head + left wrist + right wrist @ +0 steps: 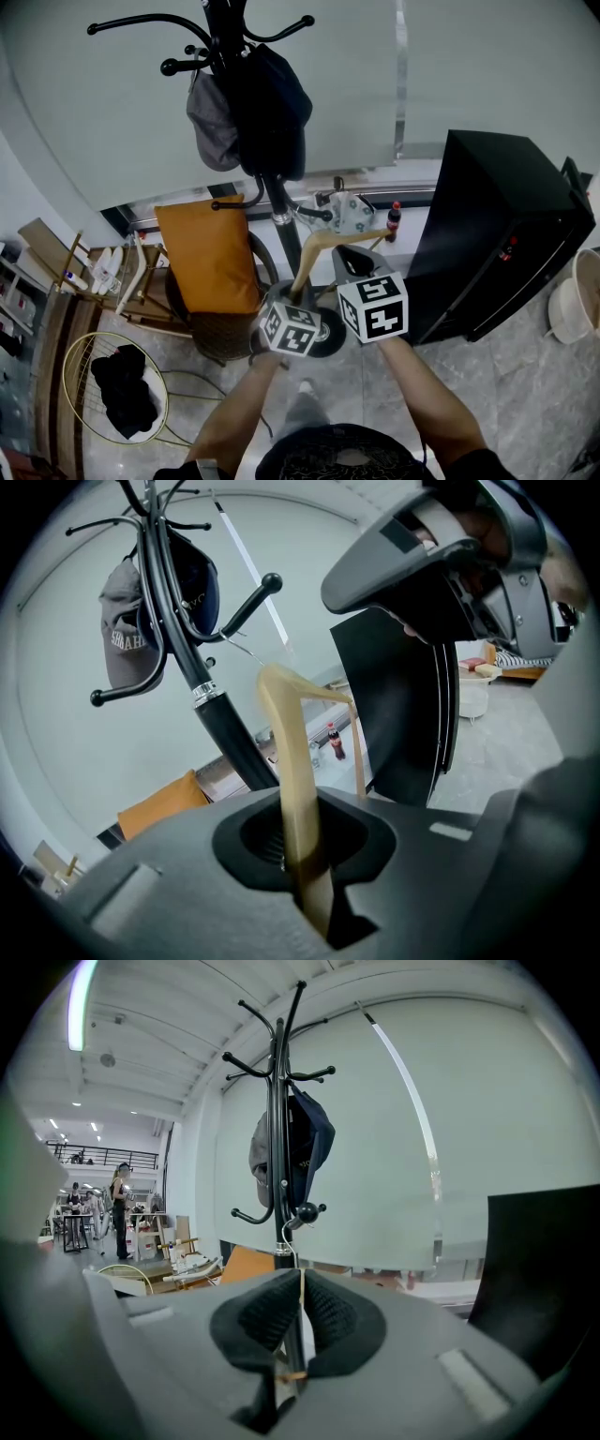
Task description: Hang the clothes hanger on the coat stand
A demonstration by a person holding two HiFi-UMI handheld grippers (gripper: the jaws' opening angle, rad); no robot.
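A pale wooden clothes hanger [326,243] is held low in front of the black coat stand [265,178]. My left gripper [302,302] is shut on one wooden arm [294,789], which runs up between its jaws. Shut on the other arm is my right gripper [354,264], the wood showing as a thin edge [301,1299] between the pads. The hanger's wire hook [246,650] sits close to a low ball-tipped peg [270,580] of the stand; touching or apart, I cannot tell. A grey cap [214,127] and a dark cap [277,103] hang higher up.
An orange cushion [208,255] rests on a chair left of the stand's pole. A black cabinet [497,234] stands at the right, a cola bottle [394,217] behind it. A round wire basket [89,349] with dark cloth sits at the lower left. A person [120,1208] stands far off.
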